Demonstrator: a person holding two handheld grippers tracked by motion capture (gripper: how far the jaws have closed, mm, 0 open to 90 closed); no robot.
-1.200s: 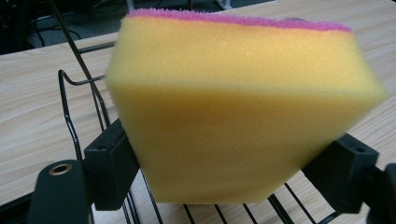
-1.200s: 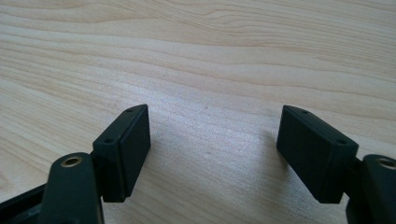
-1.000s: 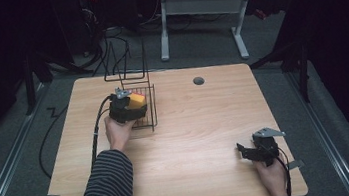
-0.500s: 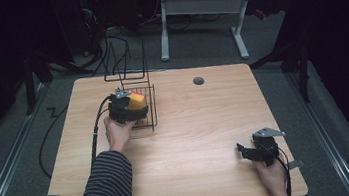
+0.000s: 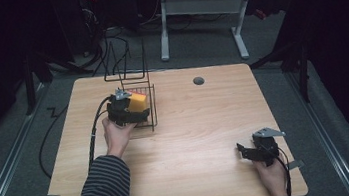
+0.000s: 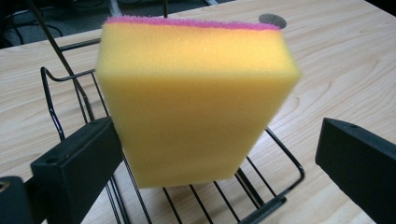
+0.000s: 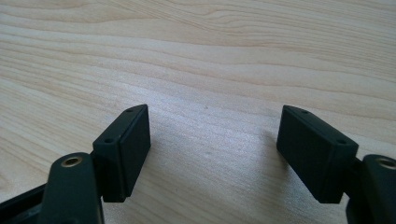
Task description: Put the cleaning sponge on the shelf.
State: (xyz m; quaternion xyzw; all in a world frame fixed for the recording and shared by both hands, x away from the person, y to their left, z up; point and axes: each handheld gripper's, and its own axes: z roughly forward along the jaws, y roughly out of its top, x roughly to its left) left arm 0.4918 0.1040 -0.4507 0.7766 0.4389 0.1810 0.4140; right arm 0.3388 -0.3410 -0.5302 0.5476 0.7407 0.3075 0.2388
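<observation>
A: How did the left gripper (image 5: 136,113) stand, left of centre in the high view?

B: Its fingers (image 6: 77,161) had just been opening and stood wide; the yellow sponge (image 6: 194,100) sat between them, close against the one at lower left, well apart from the other at lower right; nothing pressed on it.

A: And the sponge itself?

B: It stood on edge in the black wire basket (image 6: 268,200), pink scrub layer at the top of the left gripper view, leaning a little; in the high view the basket (image 5: 152,105) lay at the upper left of the desk (image 5: 201,125).

A: What could have gone wrong?

B: In my judgement the near finger might drag the sponge on withdrawal and tip it over the low front wire; a careless pull might also catch a wire and shift the basket.

A: The right gripper (image 5: 250,153)?

B: At lower right, fingers (image 7: 128,144) spread apart over bare wood, holding nothing.
</observation>
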